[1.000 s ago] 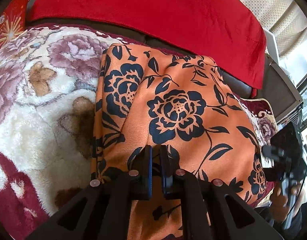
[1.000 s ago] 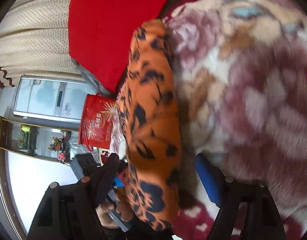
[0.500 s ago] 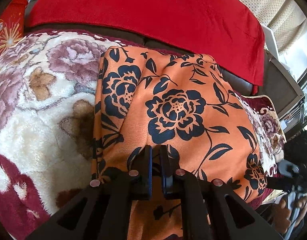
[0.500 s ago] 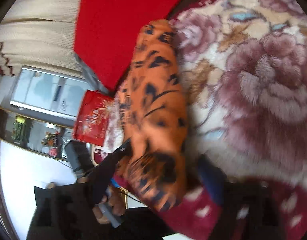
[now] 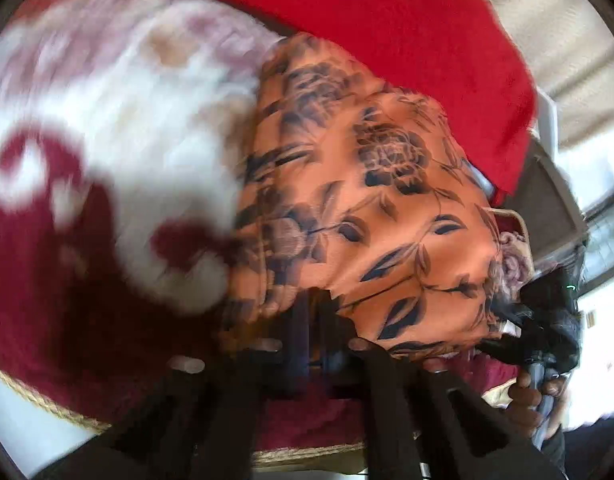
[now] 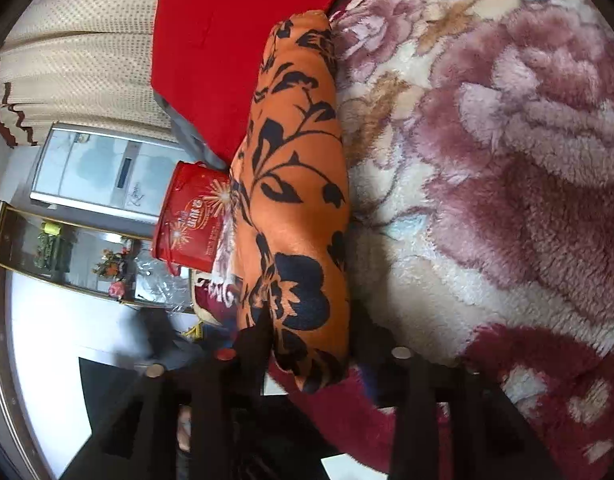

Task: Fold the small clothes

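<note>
An orange garment with black flowers lies folded on a plush floral blanket. My left gripper sits at its near edge with the fingers close together; the view is blurred and cloth between them does not show. In the right wrist view the same garment runs away from me as a thick fold. My right gripper straddles its near end, one finger on the left and one on the right, with the fold between them. The right gripper also shows at the right in the left wrist view.
A red blanket covers the sofa back behind the garment. A red printed bag stands past the sofa's end, with a cabinet and a glass shelf beyond. The blanket's corded edge is near me.
The left view has swung fast and blurred; the left gripper has slid back to the garment's near edge. The right gripper has moved in until its fingers flank the garment's end fold.
</note>
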`<state>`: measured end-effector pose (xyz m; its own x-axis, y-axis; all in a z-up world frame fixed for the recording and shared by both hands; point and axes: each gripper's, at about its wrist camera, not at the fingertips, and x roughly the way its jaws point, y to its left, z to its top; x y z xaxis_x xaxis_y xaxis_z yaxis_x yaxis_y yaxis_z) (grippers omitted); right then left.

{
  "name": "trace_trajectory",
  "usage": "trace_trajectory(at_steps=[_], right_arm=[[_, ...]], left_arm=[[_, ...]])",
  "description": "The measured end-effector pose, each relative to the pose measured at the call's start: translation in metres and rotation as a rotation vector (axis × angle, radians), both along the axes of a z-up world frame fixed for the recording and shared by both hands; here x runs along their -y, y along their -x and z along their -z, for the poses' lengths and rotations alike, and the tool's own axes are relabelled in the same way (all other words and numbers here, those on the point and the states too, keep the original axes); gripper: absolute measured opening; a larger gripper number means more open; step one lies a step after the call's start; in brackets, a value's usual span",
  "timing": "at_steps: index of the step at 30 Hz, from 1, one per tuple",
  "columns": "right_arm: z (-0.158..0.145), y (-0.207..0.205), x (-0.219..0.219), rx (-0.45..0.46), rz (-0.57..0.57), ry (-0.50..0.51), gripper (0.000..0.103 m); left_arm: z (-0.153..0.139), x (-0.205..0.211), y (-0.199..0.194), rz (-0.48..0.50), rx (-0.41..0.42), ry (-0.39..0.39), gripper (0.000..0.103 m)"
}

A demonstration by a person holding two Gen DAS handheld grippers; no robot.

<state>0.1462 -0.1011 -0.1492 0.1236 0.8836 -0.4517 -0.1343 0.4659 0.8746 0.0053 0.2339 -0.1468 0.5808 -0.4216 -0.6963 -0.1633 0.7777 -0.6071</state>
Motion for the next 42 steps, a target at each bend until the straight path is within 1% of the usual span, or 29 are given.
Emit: trace_trajectory(at_steps=[1, 4, 5, 7, 8, 9, 11, 14, 15, 16, 17, 18, 19, 21, 23, 25, 26, 27, 28, 29, 30, 31, 33, 35, 36, 38, 39, 41, 42], right_arm=[[-0.006, 0.001, -0.002, 0.007, -0.002, -0.003, 0.064], [-0.024, 0.0, 0.005, 0.052, 0.025, 0.016, 0.084], [-0.032, -0.003, 0.009, 0.076, 0.043, 0.027, 0.084], [-0.039, -0.011, 0.012, 0.094, 0.072, 0.033, 0.085], [-0.041, -0.02, 0.012, 0.09, 0.08, 0.041, 0.085], [-0.042, -0.026, 0.011, 0.084, 0.074, 0.049, 0.085], [-0.043, -0.045, 0.005, 0.085, 0.052, 0.07, 0.085], [-0.04, -0.077, -0.009, 0.088, 0.038, 0.12, 0.085], [-0.04, -0.086, -0.012, 0.095, 0.051, 0.125, 0.085], [-0.038, -0.094, -0.016, 0.089, 0.054, 0.127, 0.081], [-0.035, -0.099, -0.024, 0.077, 0.033, 0.129, 0.071], [-0.03, -0.104, -0.033, 0.071, 0.001, 0.158, 0.039], [-0.021, -0.106, -0.036, 0.053, -0.025, 0.19, 0.039], [-0.017, -0.108, -0.039, 0.038, -0.015, 0.168, 0.039], [-0.016, -0.109, -0.037, 0.044, -0.019, 0.157, 0.042], [-0.014, -0.109, -0.029, 0.038, -0.011, 0.119, 0.055], [-0.013, -0.108, -0.026, 0.031, -0.007, 0.096, 0.059], [-0.012, -0.106, -0.023, 0.031, -0.008, 0.08, 0.067], [-0.012, -0.104, -0.021, 0.037, -0.013, 0.065, 0.072], [-0.014, -0.104, -0.022, 0.047, -0.019, 0.061, 0.073], [-0.015, -0.102, -0.023, 0.052, -0.024, 0.064, 0.073], [-0.018, -0.103, -0.021, 0.053, -0.027, 0.062, 0.073], [-0.018, -0.109, -0.018, 0.04, -0.006, 0.052, 0.072], [-0.016, -0.121, -0.023, 0.023, 0.026, 0.071, 0.044], [-0.012, -0.129, -0.027, 0.012, 0.024, 0.112, 0.04], [-0.011, -0.134, -0.025, -0.013, 0.042, 0.094, 0.04], [-0.012, -0.134, -0.023, -0.011, 0.057, 0.086, 0.04], [-0.018, -0.128, -0.019, 0.008, 0.069, 0.073, 0.057], [-0.018, -0.122, -0.013, -0.002, 0.074, 0.059, 0.072]], left_arm=[[-0.003, -0.007, 0.001, -0.022, 0.002, 0.045, 0.006], [-0.031, -0.007, 0.001, -0.007, 0.053, -0.024, 0.006], [-0.04, -0.007, 0.001, 0.005, 0.075, -0.026, 0.01], [-0.058, -0.012, -0.008, 0.016, 0.127, -0.004, 0.025], [-0.066, -0.016, -0.018, 0.011, 0.146, -0.008, 0.048], [-0.07, -0.018, -0.025, -0.001, 0.157, -0.019, 0.059], [-0.074, -0.027, -0.054, 0.005, 0.178, -0.013, 0.06], [-0.054, -0.045, -0.106, -0.025, 0.102, 0.056, 0.058], [-0.047, -0.047, -0.113, -0.029, 0.087, 0.069, 0.043], [-0.033, -0.051, -0.126, -0.028, 0.041, 0.088, 0.024], [-0.018, -0.053, -0.137, -0.029, -0.025, 0.112, 0.007], [-0.006, -0.058, -0.143, -0.04, -0.044, 0.16, 0.007], [-0.001, -0.064, -0.146, -0.048, -0.04, 0.195, 0.007], [-0.003, -0.067, -0.147, -0.04, -0.028, 0.192, 0.008], [-0.013, -0.068, -0.142, -0.024, -0.006, 0.139, 0.012], [-0.026, -0.068, -0.138, -0.018, 0.041, 0.138, 0.036], [-0.032, -0.07, -0.138, -0.029, 0.074, 0.148, 0.059], [-0.034, -0.07, -0.143, -0.043, 0.092, 0.139, 0.067], [-0.035, -0.073, -0.147, -0.064, 0.096, 0.116, 0.067], [-0.03, -0.073, -0.156, -0.065, 0.066, 0.109, 0.065], [-0.022, -0.073, -0.165, -0.057, 0.025, 0.106, 0.038], [-0.009, -0.073, -0.173, -0.048, -0.04, 0.087, 0.026], [0.001, -0.078, -0.174, -0.067, -0.038, 0.129, 0.027], [-0.003, -0.078, -0.167, -0.086, -0.015, 0.121, 0.03], [-0.007, -0.079, -0.161, -0.094, -0.008, 0.104, 0.037], [-0.012, -0.076, -0.147, -0.097, -0.024, 0.089, 0.05], [-0.018, -0.074, -0.136, -0.087, 0.0, 0.089, 0.052], [-0.03, -0.069, -0.114, -0.068, 0.039, 0.06, 0.055], [-0.034, -0.064, -0.099, -0.053, 0.059, 0.054, 0.06]])
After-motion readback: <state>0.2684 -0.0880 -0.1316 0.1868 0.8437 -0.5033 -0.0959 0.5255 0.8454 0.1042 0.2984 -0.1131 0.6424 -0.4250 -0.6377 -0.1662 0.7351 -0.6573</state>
